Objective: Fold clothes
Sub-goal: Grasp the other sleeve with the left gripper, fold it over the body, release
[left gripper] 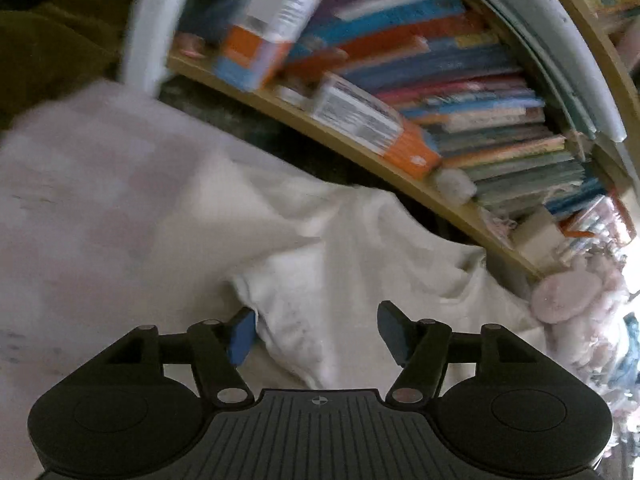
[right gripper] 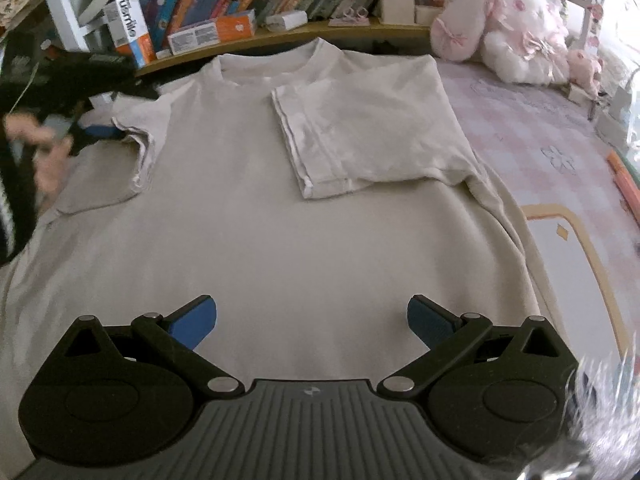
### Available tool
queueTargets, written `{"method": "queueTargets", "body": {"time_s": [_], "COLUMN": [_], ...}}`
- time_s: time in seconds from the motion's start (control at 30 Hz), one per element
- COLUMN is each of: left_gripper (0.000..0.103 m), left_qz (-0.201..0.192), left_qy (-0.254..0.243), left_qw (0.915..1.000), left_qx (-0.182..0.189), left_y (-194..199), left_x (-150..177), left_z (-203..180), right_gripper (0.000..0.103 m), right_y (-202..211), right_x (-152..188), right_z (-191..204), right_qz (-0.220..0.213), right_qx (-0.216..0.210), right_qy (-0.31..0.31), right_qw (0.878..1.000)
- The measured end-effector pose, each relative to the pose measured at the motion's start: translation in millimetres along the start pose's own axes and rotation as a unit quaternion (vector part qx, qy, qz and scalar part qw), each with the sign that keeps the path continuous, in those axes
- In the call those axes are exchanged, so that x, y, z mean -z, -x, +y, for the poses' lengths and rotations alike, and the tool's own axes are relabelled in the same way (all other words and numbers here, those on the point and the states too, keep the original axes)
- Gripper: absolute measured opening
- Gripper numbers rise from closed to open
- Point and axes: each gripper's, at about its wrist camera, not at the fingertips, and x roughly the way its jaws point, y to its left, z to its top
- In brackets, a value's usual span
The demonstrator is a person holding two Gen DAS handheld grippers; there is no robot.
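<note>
Left hand-held gripper [left gripper: 316, 332]: jaws apart, nothing clamped, poised at the unfolded short sleeve [right gripper: 134, 148] near the bed's left edge. Right hand-held gripper [right gripper: 312, 322]: jaws wide apart, empty, over the lower body of the cream cotton T-shirt [right gripper: 248, 216]. Shirt lies flat on the pink checked bed [right gripper: 532, 128], collar toward the bookshelf [right gripper: 280, 38]; other sleeve already turned inward. Cloth looks light, limp, wrinkle-prone; best pinched at the sleeve hem or a seam.

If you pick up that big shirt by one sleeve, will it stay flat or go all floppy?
Probably floppy: the T-shirt is thin cloth, already creased where one sleeve lies folded over. It looks light, so the rest would likely sag and drag.
</note>
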Motion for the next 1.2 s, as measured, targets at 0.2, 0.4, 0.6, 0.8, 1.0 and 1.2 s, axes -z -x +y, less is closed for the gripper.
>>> {"method": "queueTargets", "body": {"time_s": [0.2, 0.4, 0.6, 0.8, 1.0, 1.2], "left_gripper": [0.07, 0.065, 0.065, 0.005, 0.001, 0.006], "left_qz": [0.002, -0.041, -0.036, -0.008, -0.011, -0.01], "left_qy": [-0.16, -0.098, -0.07, -0.05, -0.019, -0.021], "left_qw": [0.9805, 0.9941, 0.9934, 0.9967, 0.9981, 0.9983], "left_qx": [0.114, -0.019, -0.083, -0.063, -0.057, -0.053], "left_y": [21.4, 41.8, 17.4, -3.9, -9.9, -7.4], "left_x": [7.8, -17.3, -46.9, -59.1, -72.8, -71.7], "left_z": [-36.7, 39.3, 75.7, 91.4, 111.4, 112.0], "right_gripper": [0.103, 0.103, 0.103, 0.103, 0.103, 0.103], "right_y": [-3.6, -3.1, -2.4, -0.4, 2.1, 4.4], "right_x": [-1.8, 1.1, 3.2, 6.7, 11.0, 12.3], "right_z": [-3.6, -1.4, 4.0, 6.3, -0.5, -4.7], "right_qz": [0.002, 0.0, 0.004, 0.01, 0.01, 0.008], "right_qx": [0.01, 0.01, 0.015, 0.029, 0.048, 0.059], "right_qy": [-0.013, -0.006, 0.003, 0.0, -0.016, -0.023], "right_qw": [1.0, 1.0, 1.0, 1.0, 0.999, 0.998]}}
